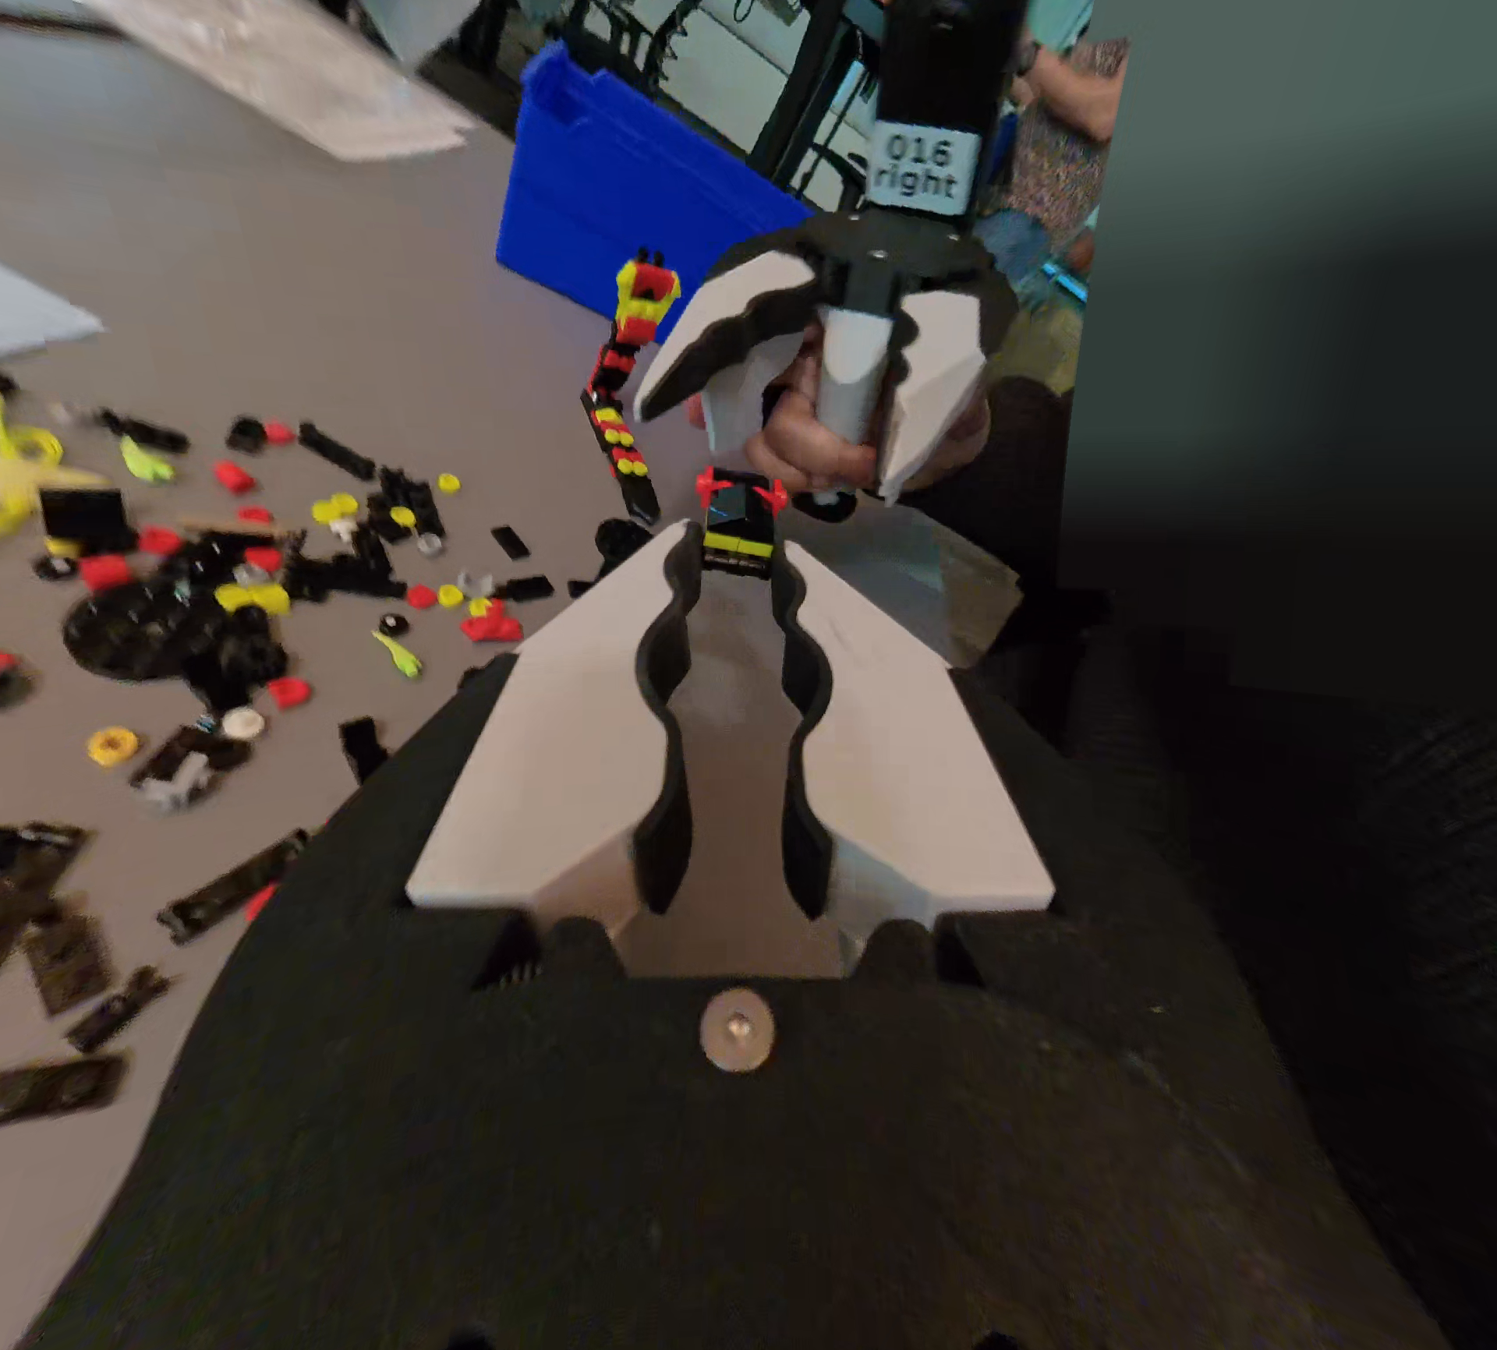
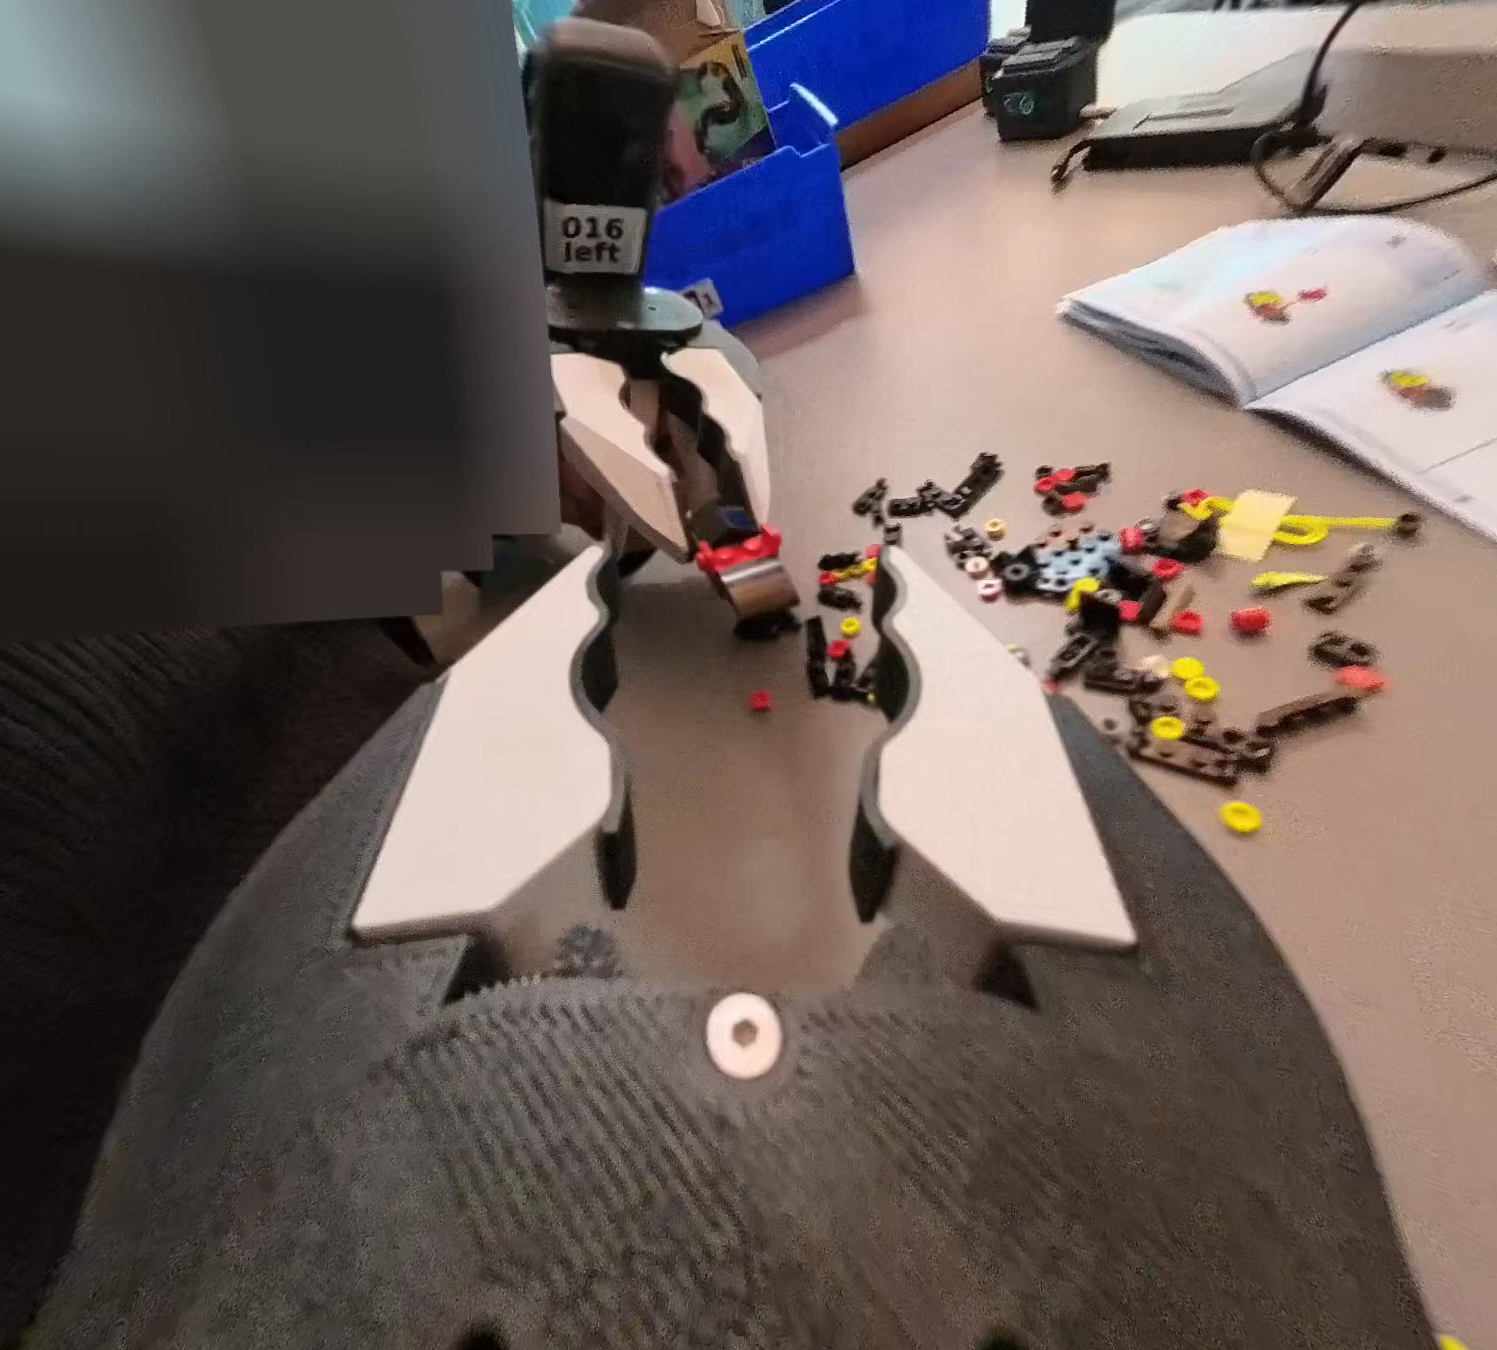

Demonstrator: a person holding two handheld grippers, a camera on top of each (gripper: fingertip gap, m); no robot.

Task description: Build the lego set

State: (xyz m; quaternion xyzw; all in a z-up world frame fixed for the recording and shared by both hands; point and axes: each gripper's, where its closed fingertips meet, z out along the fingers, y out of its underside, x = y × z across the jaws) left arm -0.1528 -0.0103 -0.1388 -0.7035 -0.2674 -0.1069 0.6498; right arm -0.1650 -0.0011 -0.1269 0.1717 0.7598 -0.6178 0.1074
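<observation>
A small black, yellow and red lego assembly [image 1: 735, 530] was clamped at the tips of the left gripper [image 1: 733, 542], held above the grey table [image 1: 324, 307]. The right gripper [image 2: 741, 566] was spread wide, grasping nothing. Loose bricks [image 2: 1134, 623] were scattered farther out, a blue bin [image 2: 753, 234] beyond.

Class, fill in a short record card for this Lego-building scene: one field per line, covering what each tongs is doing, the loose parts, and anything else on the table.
left tongs: shut on a small black, yellow and red Lego assembly
right tongs: open, empty, above the table
loose pieces: black, red and yellow, scattered on the grey table
finished part: red, yellow and black snake-like chain, standing upright
instruction booklet: lying open beyond the pieces
blue bin: at the far side of the table
</observation>
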